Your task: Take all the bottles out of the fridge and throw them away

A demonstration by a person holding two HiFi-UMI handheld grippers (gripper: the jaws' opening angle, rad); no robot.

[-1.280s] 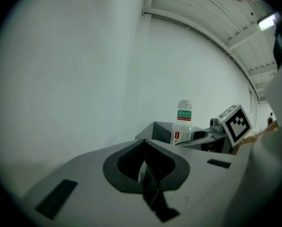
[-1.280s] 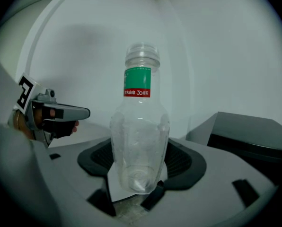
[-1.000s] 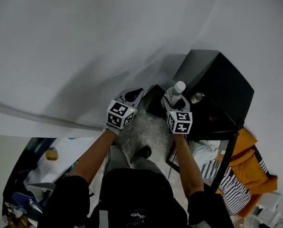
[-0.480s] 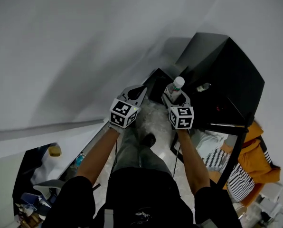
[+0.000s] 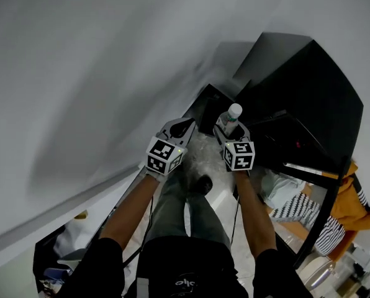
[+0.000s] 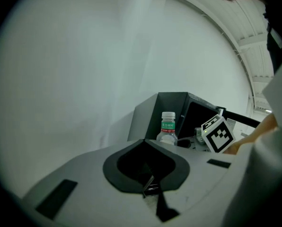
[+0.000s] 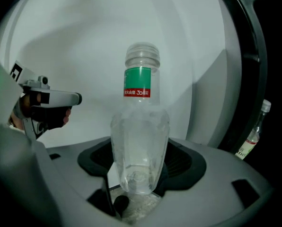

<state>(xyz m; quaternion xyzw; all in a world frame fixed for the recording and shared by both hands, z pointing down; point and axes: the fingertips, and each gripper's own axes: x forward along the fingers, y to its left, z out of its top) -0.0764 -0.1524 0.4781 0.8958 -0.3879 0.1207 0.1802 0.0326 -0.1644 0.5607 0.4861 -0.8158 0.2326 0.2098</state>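
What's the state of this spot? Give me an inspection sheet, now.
Surface: speckled floor underfoot.
Job's things: clear bottle, green label, upright in the right tongs; second bottle by the black fridge.
Clutter: orange and striped clothes at right.
Tongs: left tongs shut, empty; right tongs shut on the clear bottle.
Cables: thin dark cable beside the right forearm.
Surroundings: white wall; dark box ahead.

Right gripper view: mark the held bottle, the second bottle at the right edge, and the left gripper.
held bottle [image 7: 140,141]: right gripper view, clear body.
second bottle [image 7: 256,126]: right gripper view, clear neck.
left gripper [image 7: 77,99]: right gripper view, between its tips.
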